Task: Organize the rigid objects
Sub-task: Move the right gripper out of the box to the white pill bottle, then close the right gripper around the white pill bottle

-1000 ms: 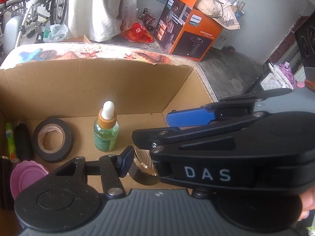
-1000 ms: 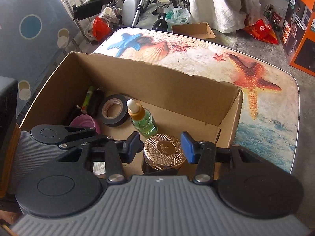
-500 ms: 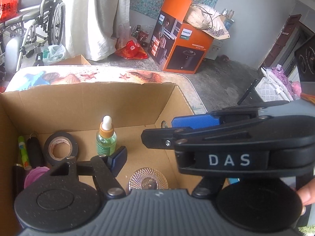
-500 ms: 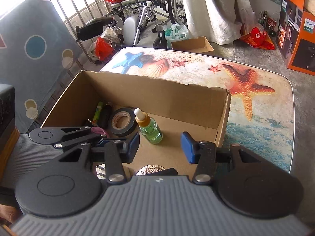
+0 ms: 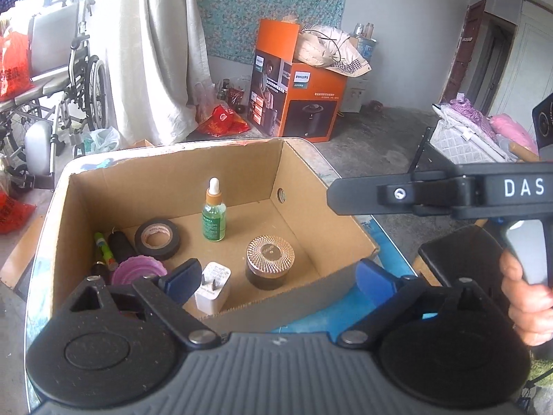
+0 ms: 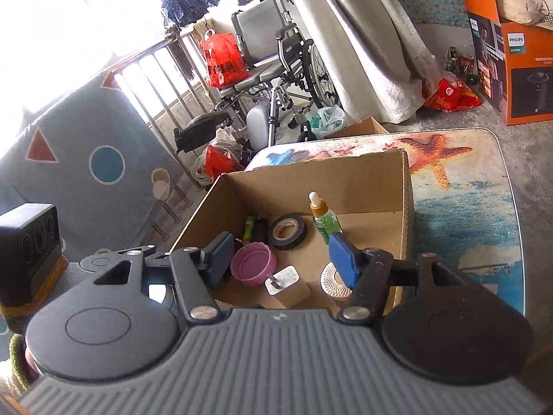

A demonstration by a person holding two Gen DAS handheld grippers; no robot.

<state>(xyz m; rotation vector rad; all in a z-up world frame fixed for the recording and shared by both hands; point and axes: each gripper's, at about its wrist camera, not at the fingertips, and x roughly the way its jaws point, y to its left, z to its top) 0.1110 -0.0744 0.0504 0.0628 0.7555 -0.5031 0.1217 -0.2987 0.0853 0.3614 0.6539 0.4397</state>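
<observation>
Standing upright, jar (image 5: 270, 266) shows ridged rose-gold lid, dark body.

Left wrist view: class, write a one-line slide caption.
Cardboard box holding dropper bottle, black tape roll, gold-lidded jar, white charger.

I see plain matt corrugated cardboard in the box (image 5: 166, 186), its cut edge rough. The jar (image 5: 270, 266) has dark glossy glass and a shiny ribbed metallic lid. The dropper bottle (image 5: 213, 219) looks like clear green glass with a white rubber bulb. The tape roll (image 5: 157, 238) is dull black, the charger (image 5: 212, 288) smooth white plastic, the pink lid (image 6: 254, 264) matt plastic. My left gripper (image 5: 276, 278) shows grainy black plastic with matt blue pads
</observation>
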